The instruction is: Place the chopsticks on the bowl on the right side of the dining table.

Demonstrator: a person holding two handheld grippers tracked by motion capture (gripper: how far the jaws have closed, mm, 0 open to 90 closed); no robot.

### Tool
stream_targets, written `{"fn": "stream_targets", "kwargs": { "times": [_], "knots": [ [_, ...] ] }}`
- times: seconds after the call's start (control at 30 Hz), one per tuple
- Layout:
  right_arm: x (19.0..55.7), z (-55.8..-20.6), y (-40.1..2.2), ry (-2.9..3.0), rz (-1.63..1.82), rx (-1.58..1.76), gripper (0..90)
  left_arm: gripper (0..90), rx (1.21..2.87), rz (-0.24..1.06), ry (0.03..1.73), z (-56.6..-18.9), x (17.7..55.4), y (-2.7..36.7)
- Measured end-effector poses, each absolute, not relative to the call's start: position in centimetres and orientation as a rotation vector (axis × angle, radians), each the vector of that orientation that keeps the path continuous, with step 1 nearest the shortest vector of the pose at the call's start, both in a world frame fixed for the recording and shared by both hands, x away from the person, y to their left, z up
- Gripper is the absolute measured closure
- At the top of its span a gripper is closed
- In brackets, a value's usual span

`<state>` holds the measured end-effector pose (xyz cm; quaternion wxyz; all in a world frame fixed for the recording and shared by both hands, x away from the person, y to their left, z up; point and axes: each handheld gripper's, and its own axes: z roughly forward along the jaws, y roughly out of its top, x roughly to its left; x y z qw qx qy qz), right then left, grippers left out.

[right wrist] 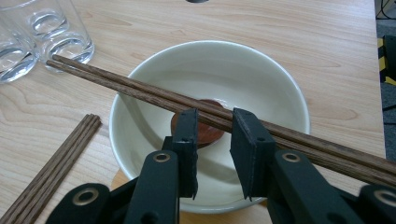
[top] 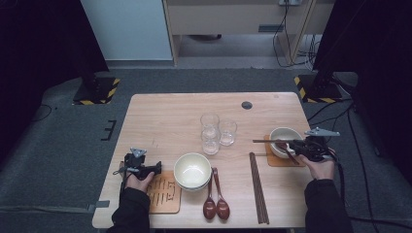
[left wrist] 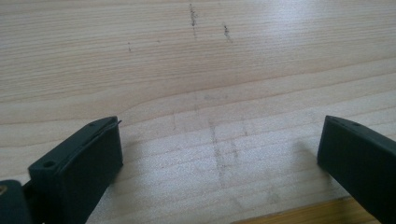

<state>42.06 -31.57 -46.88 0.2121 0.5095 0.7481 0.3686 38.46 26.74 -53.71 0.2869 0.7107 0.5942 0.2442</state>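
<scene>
**High view: right gripper holds a pair of chopsticks over the bowl**

High view shows the right hand [top: 320, 167] coming in from the lower right of the frame, forearm slanting up and slightly left, with the right gripper [top: 305, 147] pointing left over the white bowl [top: 281, 136] at the right of the table [top: 165, 116]. The jaws are narrowed onto a pair of chopsticks [top: 272, 141], which runs level across the frame, its free ends pointing left toward the glasses [top: 216, 132] at the middle.

In the right gripper view the right gripper [right wrist: 212, 135] has its jaws pinching the chopsticks [right wrist: 140, 93] about midway along. The long axis slants from the upper left, where the tips sit just beside the glasses [right wrist: 42, 37], down to the lower right edge. The sticks lie across the bowl [right wrist: 261, 93], above a brown spoon [right wrist: 205, 126] inside it. More chopsticks [right wrist: 56, 158] lie flat on the table at the lower left.

The left hand [top: 138, 182] sits at the lower left of the high view, its left gripper [top: 150, 169] pointing right, beside a second bowl [top: 192, 170]. In the left gripper view the left gripper [left wrist: 219, 154] has its jaws standing wide over bare wood, nothing between them.
</scene>
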Motion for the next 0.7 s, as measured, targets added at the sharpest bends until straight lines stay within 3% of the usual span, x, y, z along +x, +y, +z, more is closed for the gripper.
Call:
{"fn": "stream_targets", "kwargs": {
  "times": [0.7],
  "knots": [
    [42.27, -46.09, -31.67, 2.022, 1.07, 1.399, 67.5, 0.0, 1.899, 0.653, 1.587, -53.71, 38.46, 26.74]
  ]
}}
